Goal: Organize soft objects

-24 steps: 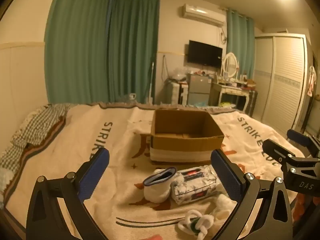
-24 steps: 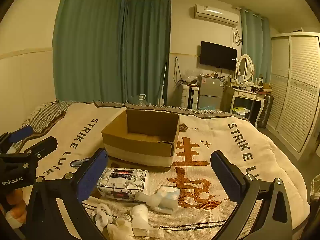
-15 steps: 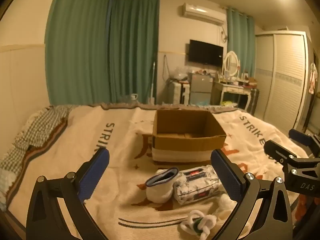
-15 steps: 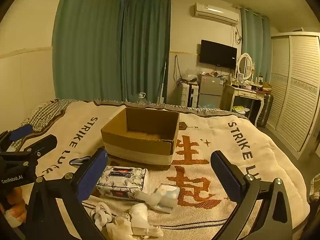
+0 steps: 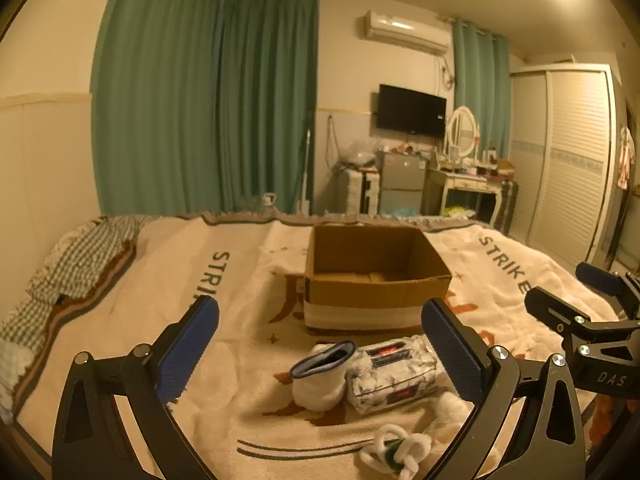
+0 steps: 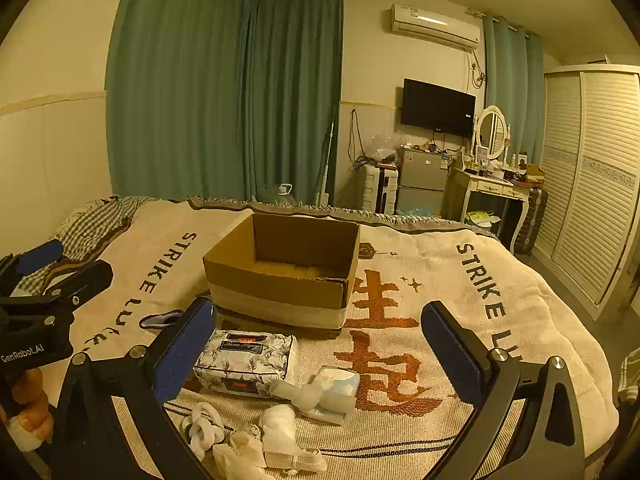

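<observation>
An open cardboard box (image 5: 376, 280) (image 6: 280, 272) stands empty on the bed. In front of it lie a floral tissue pack (image 5: 394, 374) (image 6: 248, 360), a white sock with a blue cuff (image 5: 320, 376) (image 6: 160, 318), a knotted white rope (image 5: 396, 450) (image 6: 204, 430), a small tissue packet (image 6: 336, 386) and white rolled cloths (image 6: 280, 428). My left gripper (image 5: 320, 340) hovers open above the sock and tissue pack, holding nothing. My right gripper (image 6: 320, 340) hangs open over the small soft items, also holding nothing. Each gripper shows at the edge of the other's view.
The bed wears a cream blanket (image 6: 460, 292) with lettering and a checked cloth (image 5: 80, 256) at its left. Beyond the bed stand green curtains (image 5: 208, 112), a small fridge (image 6: 424, 184), a dressing table (image 6: 492, 188) and a white wardrobe (image 6: 592, 184). A hand (image 6: 28, 412) holds the left gripper.
Both views have shifted slightly, the box and soft items sitting a little lower and further right in the left wrist view. Both grippers stay wide open and nothing on the bed has moved.
</observation>
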### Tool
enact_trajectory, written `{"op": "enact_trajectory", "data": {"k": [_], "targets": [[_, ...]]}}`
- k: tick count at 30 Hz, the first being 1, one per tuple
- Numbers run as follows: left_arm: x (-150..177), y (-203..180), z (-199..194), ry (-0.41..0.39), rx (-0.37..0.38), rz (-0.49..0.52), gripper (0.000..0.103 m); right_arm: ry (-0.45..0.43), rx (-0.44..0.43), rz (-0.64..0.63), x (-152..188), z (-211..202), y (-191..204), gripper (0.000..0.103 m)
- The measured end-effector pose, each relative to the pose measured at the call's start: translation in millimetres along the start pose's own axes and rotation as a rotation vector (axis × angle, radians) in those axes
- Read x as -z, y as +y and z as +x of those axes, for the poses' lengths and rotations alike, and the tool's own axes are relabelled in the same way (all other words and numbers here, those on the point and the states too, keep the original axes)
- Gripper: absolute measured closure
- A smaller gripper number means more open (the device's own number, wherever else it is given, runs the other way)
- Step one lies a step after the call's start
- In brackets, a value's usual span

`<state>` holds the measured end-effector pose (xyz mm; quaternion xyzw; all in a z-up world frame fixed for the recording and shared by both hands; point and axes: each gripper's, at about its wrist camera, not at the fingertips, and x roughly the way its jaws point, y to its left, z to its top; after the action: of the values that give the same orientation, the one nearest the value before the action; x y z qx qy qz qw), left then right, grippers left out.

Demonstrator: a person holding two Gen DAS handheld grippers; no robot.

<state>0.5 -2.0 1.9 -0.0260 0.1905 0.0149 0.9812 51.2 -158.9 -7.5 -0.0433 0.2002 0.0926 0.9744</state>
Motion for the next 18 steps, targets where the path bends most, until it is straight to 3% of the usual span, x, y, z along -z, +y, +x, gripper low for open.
{"op": "enact_trajectory", "data": {"k": [18], "targets": [[2.2, 0.5, 2.0, 0.003, -0.003, 0.004, 0.000, 0.006, -0.005, 0.001, 0.7, 1.3, 0.4, 0.000]]}}
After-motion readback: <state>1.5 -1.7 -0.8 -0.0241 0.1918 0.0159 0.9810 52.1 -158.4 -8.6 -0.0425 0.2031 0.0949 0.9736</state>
